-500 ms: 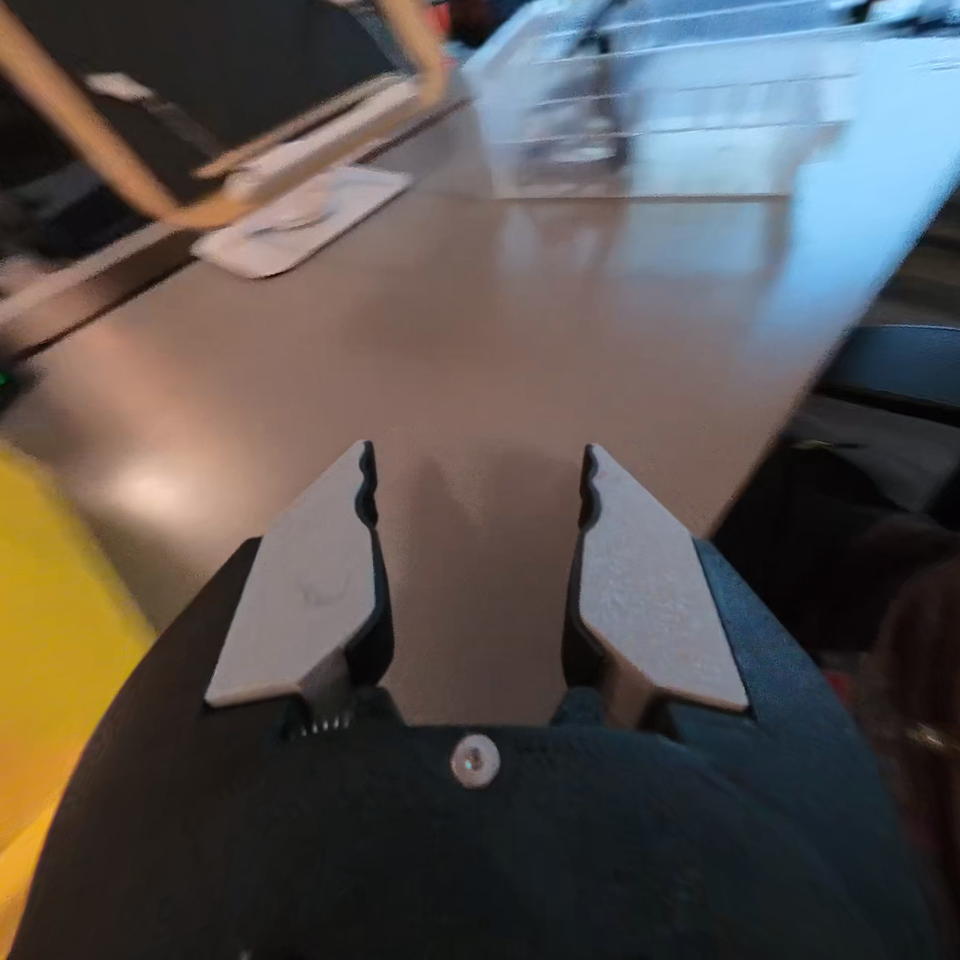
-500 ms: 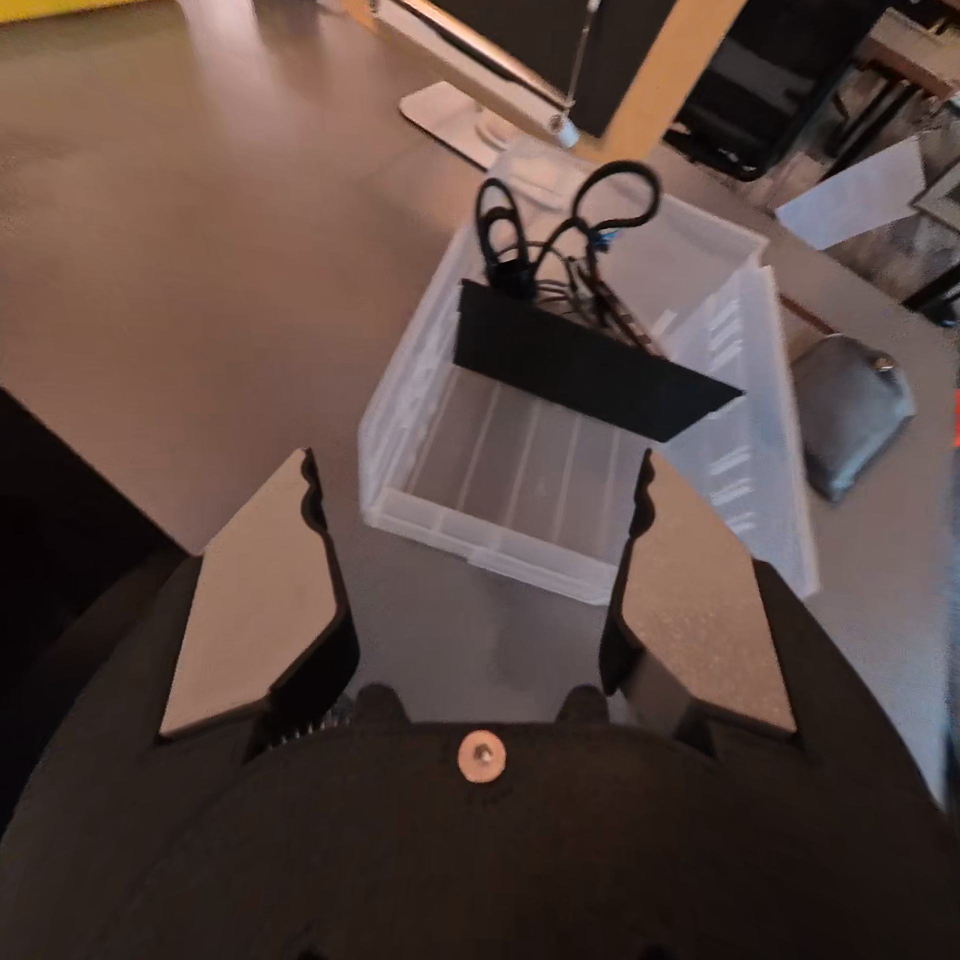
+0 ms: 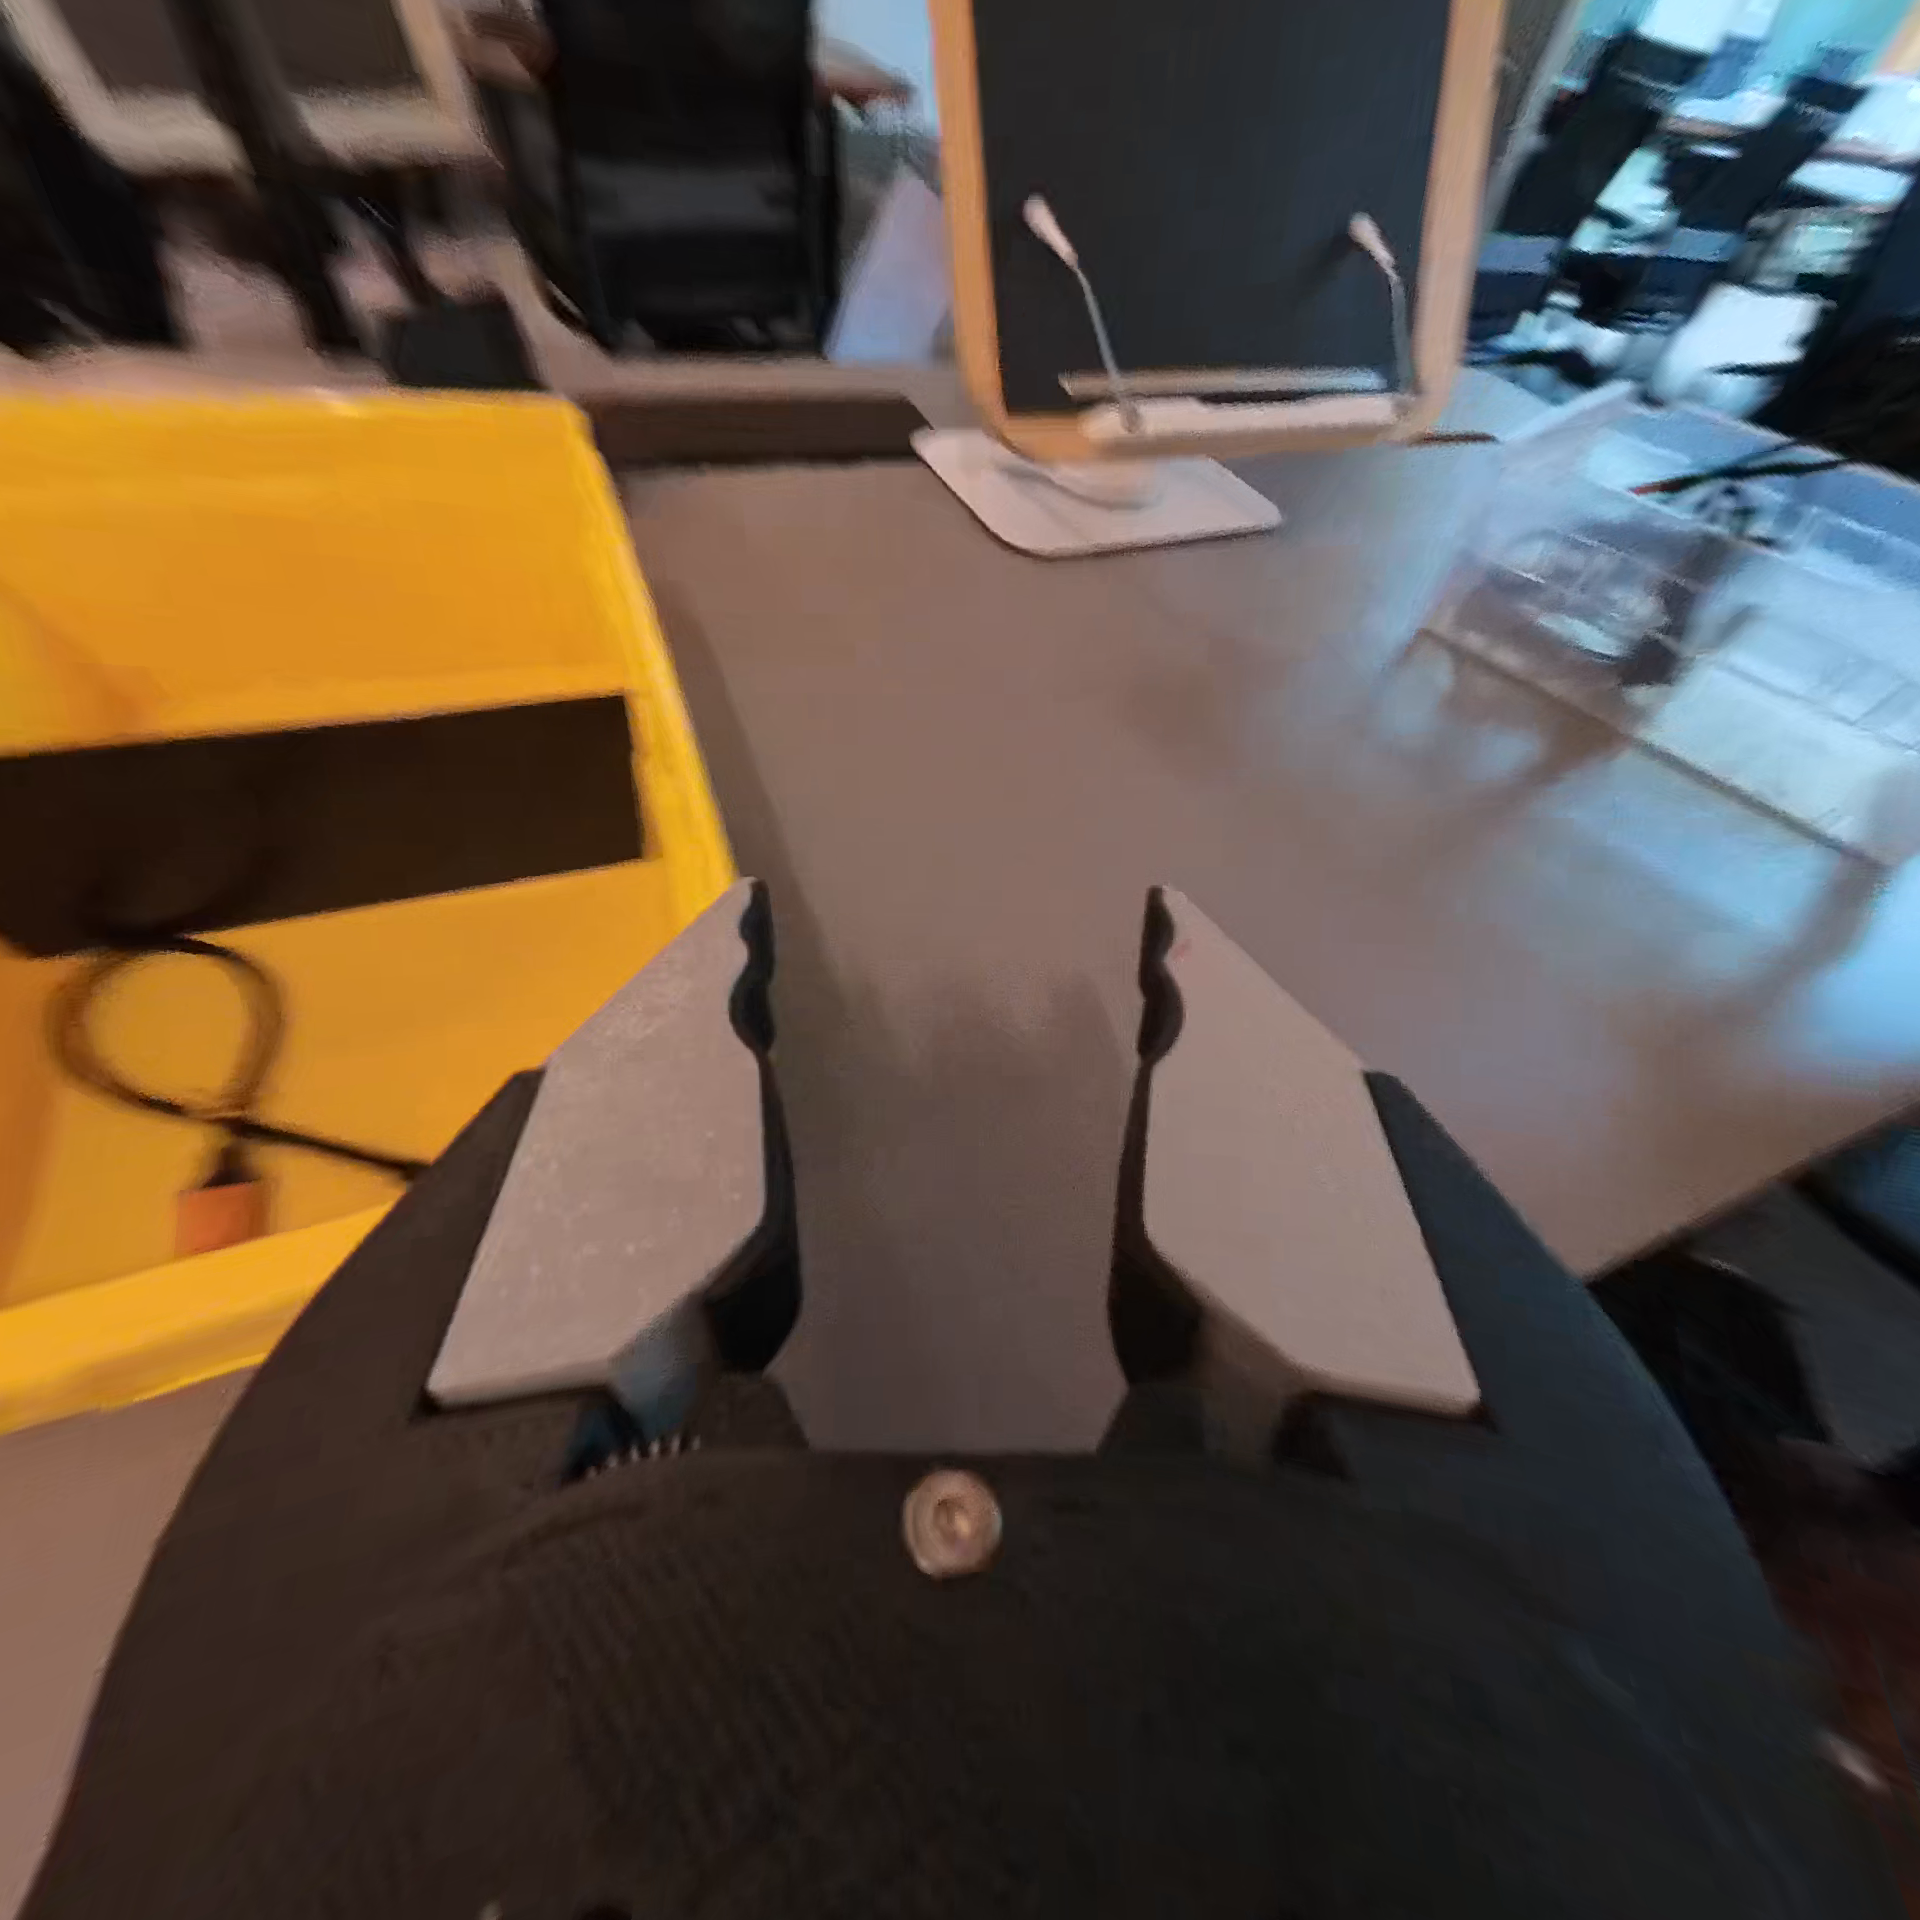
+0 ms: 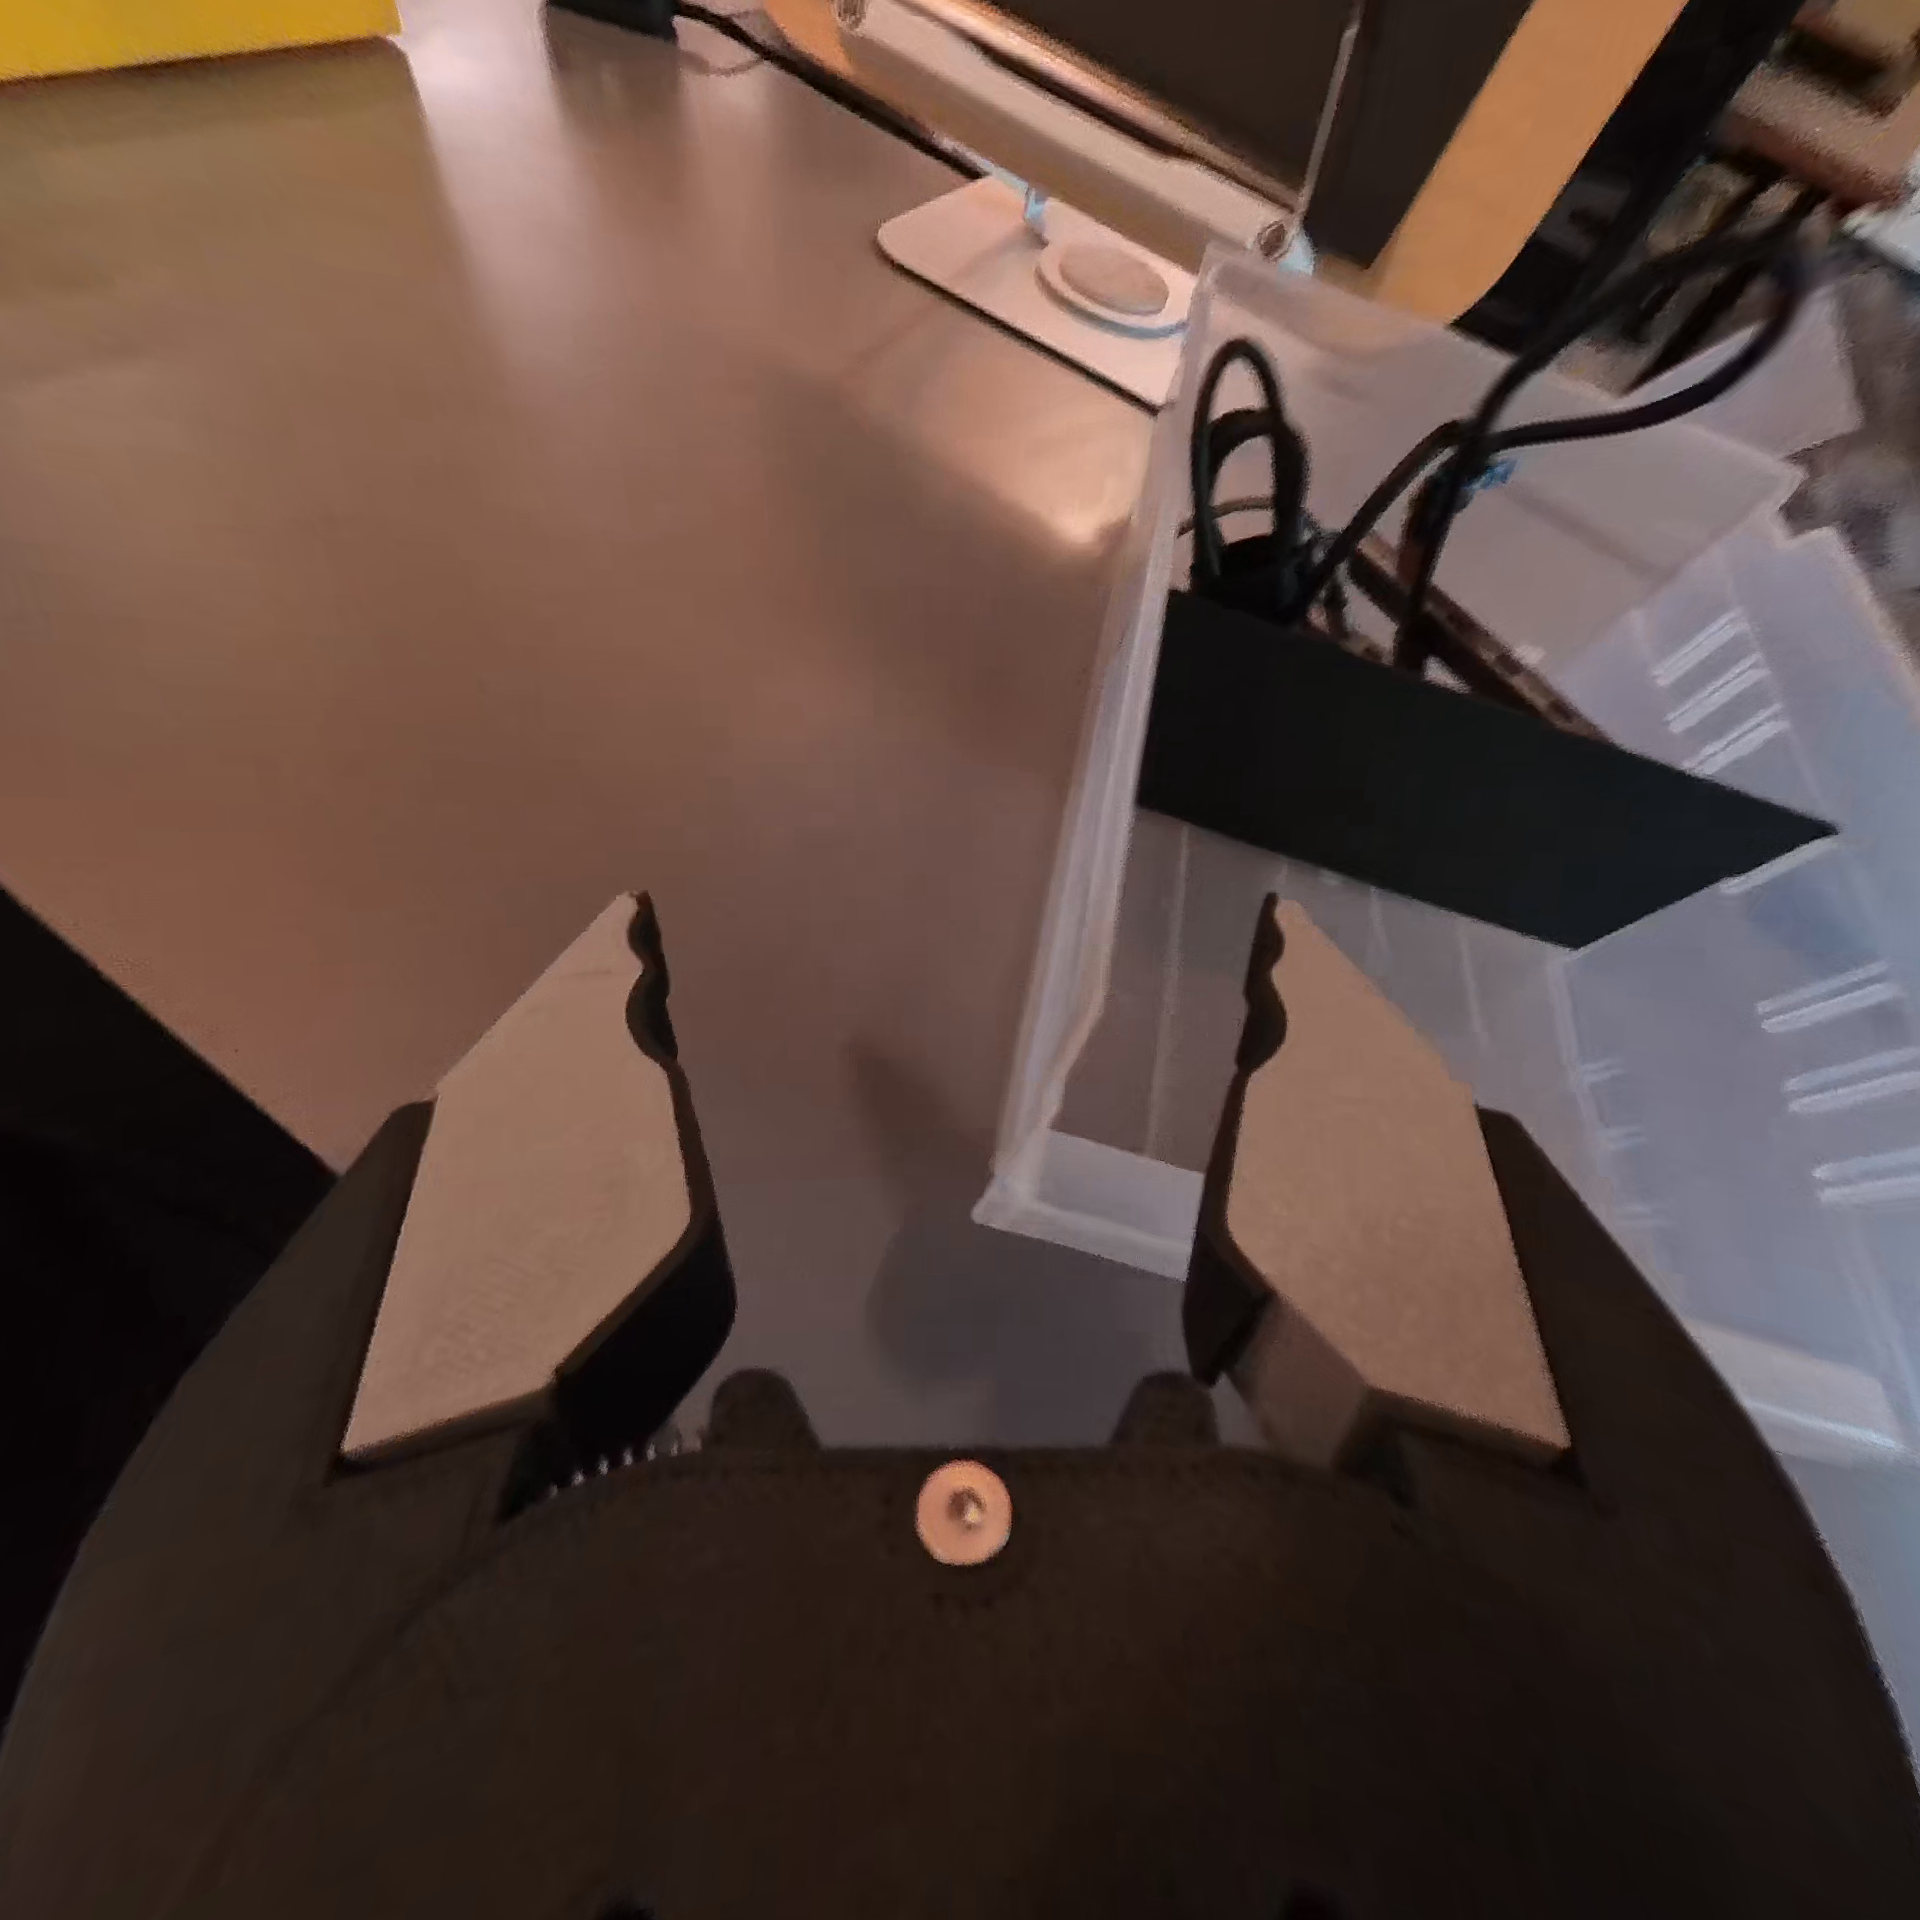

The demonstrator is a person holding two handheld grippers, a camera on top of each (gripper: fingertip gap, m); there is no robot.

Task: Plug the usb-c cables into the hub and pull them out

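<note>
My table (image 3: pixel 987 790) spreads grey under both tongs. At ten o'clock of my left tongs (image 3: pixel 951 966) sits a yellow bin (image 3: pixel 343 582) with a black slab (image 3: pixel 312 800) and looped cable (image 3: pixel 156 1029) inside. At two o'clock of my right tongs (image 4: pixel 956 977), a clear box (image 4: pixel 1101 852) holds the hub (image 4: pixel 1434 769) and cables (image 4: pixel 1247 468). Both tongs gape apart, empty.

Parted right claw (image 4: pixel 951 925) beside clear bin (image 4: pixel 1091 935)
</note>
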